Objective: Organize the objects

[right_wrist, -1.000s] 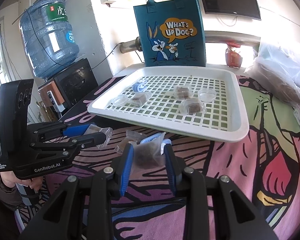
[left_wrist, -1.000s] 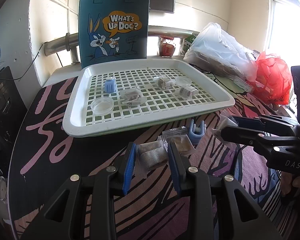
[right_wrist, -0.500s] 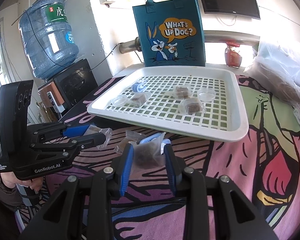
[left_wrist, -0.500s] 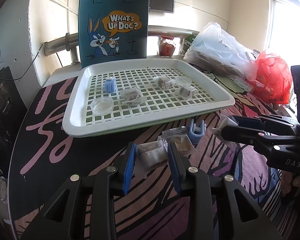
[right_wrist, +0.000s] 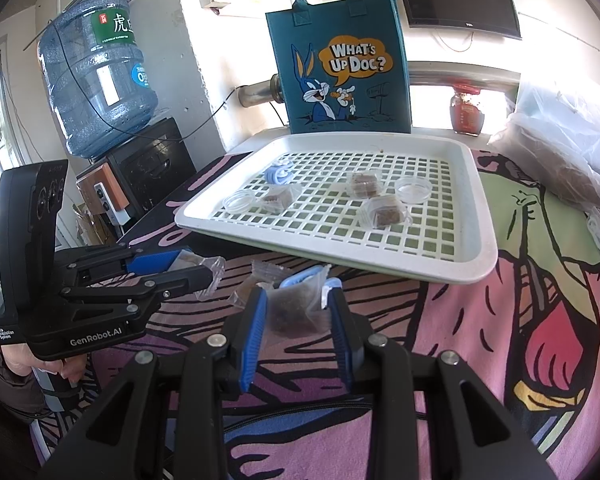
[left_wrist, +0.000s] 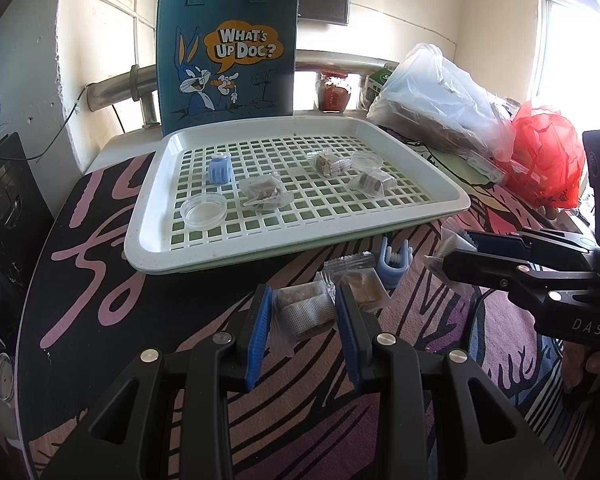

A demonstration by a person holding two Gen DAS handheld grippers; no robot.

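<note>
My left gripper (left_wrist: 302, 300) is shut on a clear packet of brown pieces (left_wrist: 304, 314), just above the patterned tablecloth in front of the white slotted tray (left_wrist: 300, 236). My right gripper (right_wrist: 296, 300) is shut on another clear packet of brown bits (right_wrist: 294, 308). In the left wrist view the right gripper (left_wrist: 448, 256) shows at the right. On the cloth between them lie a blue clip (left_wrist: 392, 264) and another packet (left_wrist: 362, 286). The tray holds a blue clip (left_wrist: 220, 170), packets (left_wrist: 264, 192) and two clear round lids (left_wrist: 203, 210).
A blue "What's Up Doc?" tote bag (left_wrist: 228, 52) stands behind the tray. Plastic bags, clear (left_wrist: 440, 96) and red (left_wrist: 548, 156), sit at the right. A water bottle (right_wrist: 96, 68) on a black dispenser stands left of the table.
</note>
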